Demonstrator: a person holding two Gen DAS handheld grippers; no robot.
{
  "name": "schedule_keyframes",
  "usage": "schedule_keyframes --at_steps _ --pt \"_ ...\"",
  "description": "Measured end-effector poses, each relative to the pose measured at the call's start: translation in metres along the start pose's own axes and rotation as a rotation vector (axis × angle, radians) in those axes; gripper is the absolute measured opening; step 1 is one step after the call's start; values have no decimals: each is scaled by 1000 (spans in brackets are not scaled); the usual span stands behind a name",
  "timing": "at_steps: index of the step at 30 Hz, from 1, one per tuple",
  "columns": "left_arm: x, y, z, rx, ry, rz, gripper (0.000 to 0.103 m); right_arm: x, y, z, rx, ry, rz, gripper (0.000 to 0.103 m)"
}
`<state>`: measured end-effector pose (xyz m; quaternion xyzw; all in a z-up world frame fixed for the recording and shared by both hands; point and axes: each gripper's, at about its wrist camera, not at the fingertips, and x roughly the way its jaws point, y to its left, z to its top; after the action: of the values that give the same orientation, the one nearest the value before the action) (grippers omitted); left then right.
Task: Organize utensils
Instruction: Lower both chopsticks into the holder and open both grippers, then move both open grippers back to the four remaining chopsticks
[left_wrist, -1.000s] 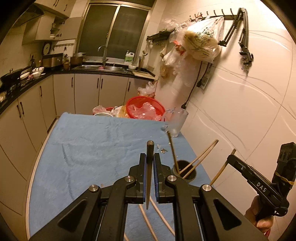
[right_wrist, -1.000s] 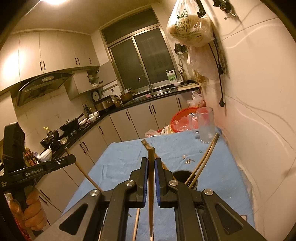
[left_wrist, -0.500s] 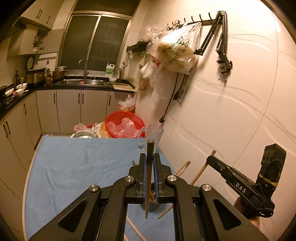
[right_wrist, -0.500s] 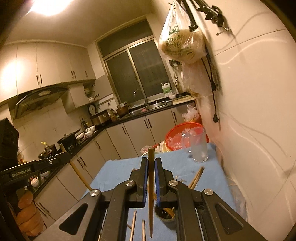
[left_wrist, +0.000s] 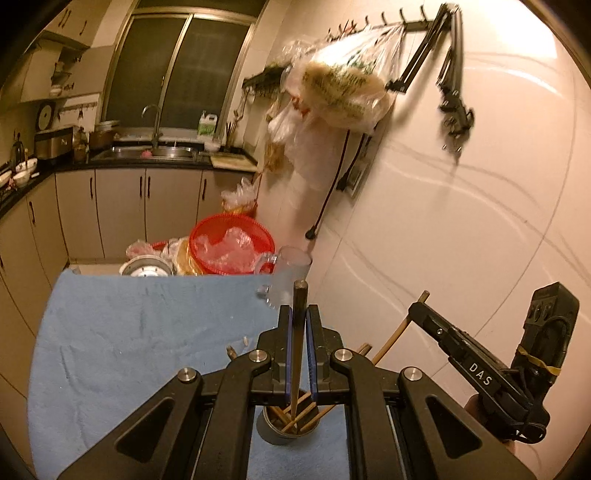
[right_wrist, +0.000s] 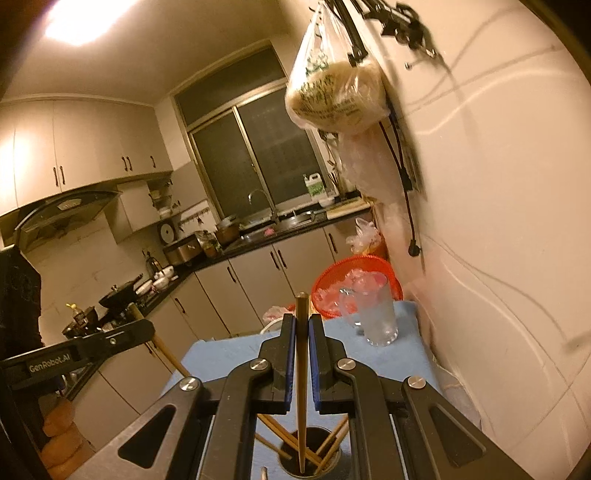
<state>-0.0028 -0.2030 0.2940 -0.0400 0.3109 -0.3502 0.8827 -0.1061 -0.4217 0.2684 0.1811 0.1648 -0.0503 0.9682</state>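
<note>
My left gripper (left_wrist: 299, 317) is shut on a wooden chopstick (left_wrist: 296, 347) held upright, its lower tip inside a grey round holder (left_wrist: 286, 430) that has several chopsticks in it. My right gripper (right_wrist: 303, 325) is shut on another chopstick (right_wrist: 301, 387), also upright, its tip reaching into the same holder (right_wrist: 314, 465). The right gripper shows at the right in the left wrist view (left_wrist: 417, 310), with its chopstick (left_wrist: 399, 328) sticking out. The left gripper shows at the left in the right wrist view (right_wrist: 144, 328).
The holder stands on a blue cloth (left_wrist: 129, 332) over the table, close to the white wall (left_wrist: 461, 221). A glass mug (right_wrist: 376, 314), a red basket (left_wrist: 231, 243) and a metal bowl (left_wrist: 146, 267) sit at the table's far end. A filled bag (right_wrist: 332, 92) hangs overhead.
Both grippers have risen and moved over the holder, each tilting its chopstick upright with the tip down into the holder. The loose chopsticks on the cloth have passed out of view.
</note>
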Motion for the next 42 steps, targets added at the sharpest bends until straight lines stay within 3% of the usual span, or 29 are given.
schedule_keyframes --at_steps 8,16,25,27,28,30,31,32,35,39,42 --pt "33 13 -33 -34 87 23 7 27 -15 -30 20 88 -7 7" --pt "42 19 -49 -52 121 63 7 38 -18 -53 11 148 -24 10" --pt "25 27 -50 -105 118 66 11 -3 -17 -44 14 93 -15 16" --pt "13 26 -52 -101 104 68 18 -19 -14 -43 11 68 -19 17" --pt "4 26 -55 -100 92 70 27 -28 -11 -45 8 55 -17 20" --pt "-13 27 -60 -98 66 79 37 -45 -5 -50 -4 33 -5 39" --pt "-27 28 -67 -89 44 97 38 -55 0 -57 -11 17 3 63" --pt "-36 30 -73 -80 32 116 39 -64 5 -66 -19 -3 19 78" --pt "-59 40 -93 -78 18 153 41 -76 29 -95 -89 8 46 78" --pt "-85 62 -131 -102 26 213 57 -78 56 -141 -150 112 90 78" --pt "-97 81 -164 -112 54 265 60 -76 64 -169 -150 166 102 78"
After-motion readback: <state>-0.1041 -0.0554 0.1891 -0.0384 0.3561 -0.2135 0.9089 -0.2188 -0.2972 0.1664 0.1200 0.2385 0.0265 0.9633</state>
